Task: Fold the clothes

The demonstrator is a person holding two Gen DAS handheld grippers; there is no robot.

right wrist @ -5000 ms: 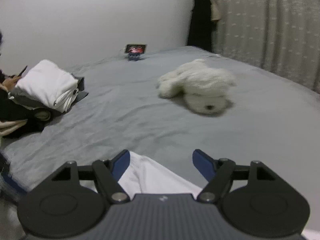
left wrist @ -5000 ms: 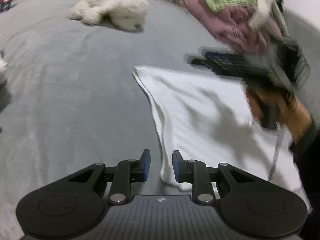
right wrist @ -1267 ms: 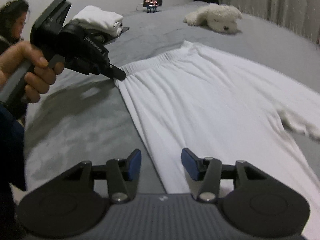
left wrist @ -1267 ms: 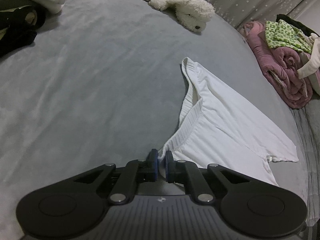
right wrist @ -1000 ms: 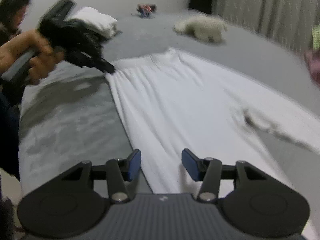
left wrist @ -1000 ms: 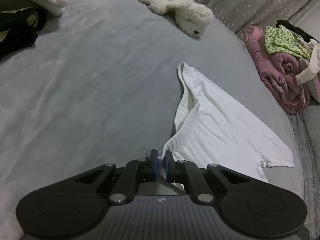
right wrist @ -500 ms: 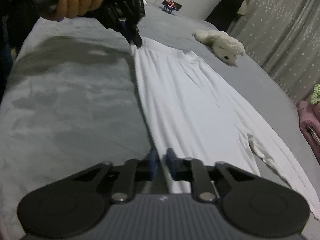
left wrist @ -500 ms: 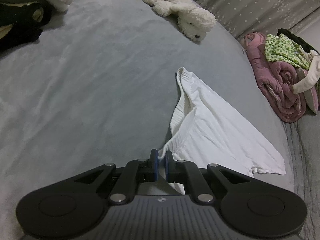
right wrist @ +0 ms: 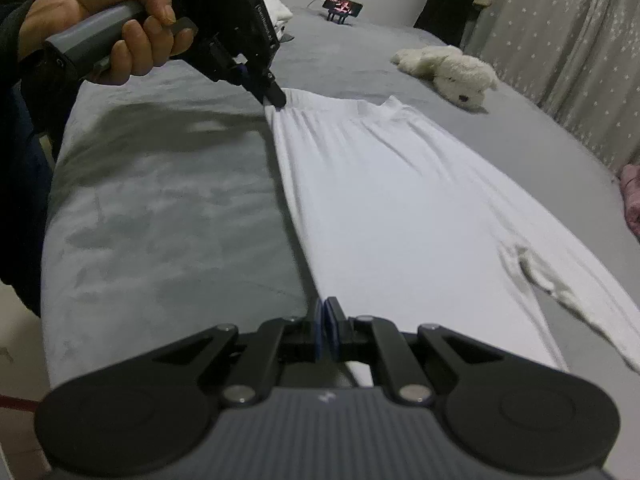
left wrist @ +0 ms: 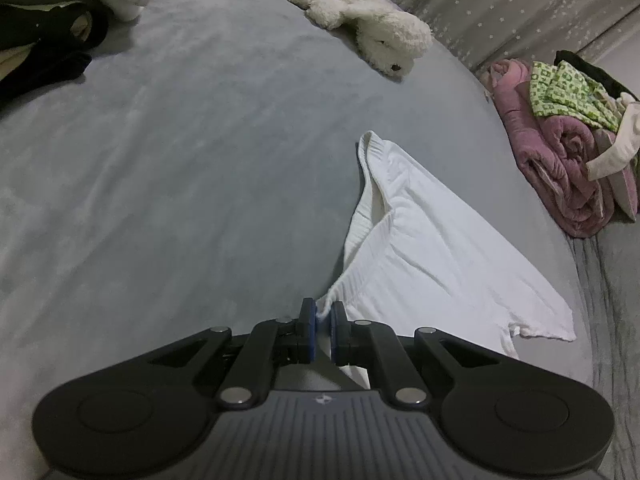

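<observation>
Grey bedding (right wrist: 168,208) covers a wide bed that fills both views, with a star-dotted curtain (right wrist: 568,40) along its far side and a phone on a stand (right wrist: 343,7) near the wall. Spread lengthwise across it lie the white trousers (right wrist: 400,200), waistband toward the person, legs running off to the right. A pink and green heap of laundry (left wrist: 568,152) sits at the bed's edge, a stack of folded white and dark items (left wrist: 60,8) at the far corner, and a white plush dog (right wrist: 452,70) beyond the waistband. The left gripper (right wrist: 276,98), held in a hand (right wrist: 108,28), is pinched onto the near waistband corner; the right gripper (right wrist: 326,330) is closed tight on the trousers' near side edge further down the leg. Both grips catch little cloth, so I judge the main risk is an edge slipping out when lifted, or only the top layer being caught, which would leave the fold skewed and the far leg bunched.
</observation>
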